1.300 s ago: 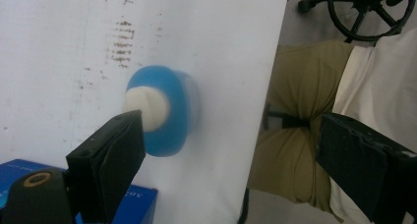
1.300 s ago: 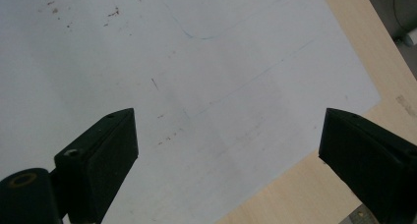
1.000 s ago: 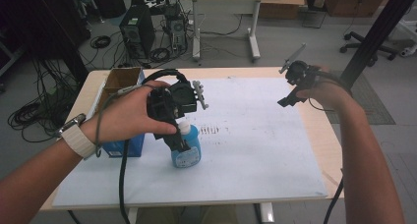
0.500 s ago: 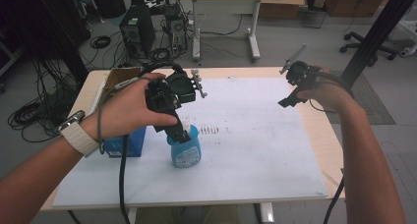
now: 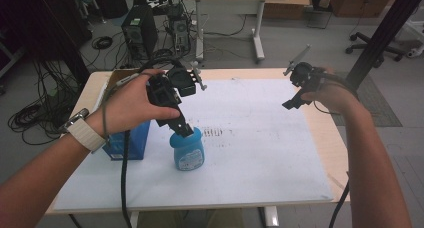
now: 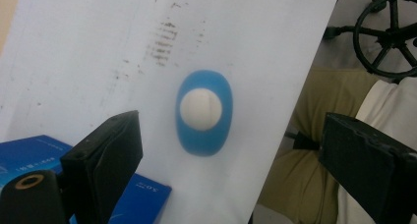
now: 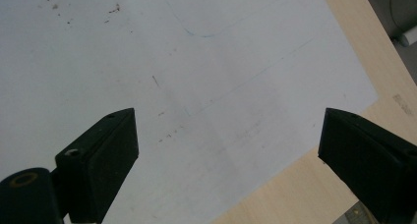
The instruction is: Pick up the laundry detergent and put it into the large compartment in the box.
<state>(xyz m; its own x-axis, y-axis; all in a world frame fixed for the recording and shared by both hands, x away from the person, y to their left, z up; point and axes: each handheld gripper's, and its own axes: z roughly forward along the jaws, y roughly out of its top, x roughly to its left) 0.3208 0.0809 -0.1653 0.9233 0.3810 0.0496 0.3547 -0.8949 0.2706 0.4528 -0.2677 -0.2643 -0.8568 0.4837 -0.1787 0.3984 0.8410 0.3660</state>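
Left gripper hangs directly above the blue bottle, pointed down at it. In the left gripper view its jaws stand wide apart, and the bottle's white cap sits in the gap between them, nearer the left-hand jaw, touched by neither. The bottle stands upright on the white sheet, just below the jaw tips. A blue box lies close behind the same gripper, on the wrist side, apart from the bottle.

Right gripper is held well off to the far side, high over the sheet's corner near the table edge. Its jaws are spread too, nothing between them but bare sheet and a strip of wood in the right gripper view.

Judgement: this is the approach to a grasp on the bottle, jaws lined up from above but not yet lowered around the neck or cap. The next move calls for a short straight descent, with a small shift so the cap sits centred in the gap, then closing. An off-centre close could tip the bottle, since it looks light and narrow at the top. The right gripper seems idle, waiting its turn.
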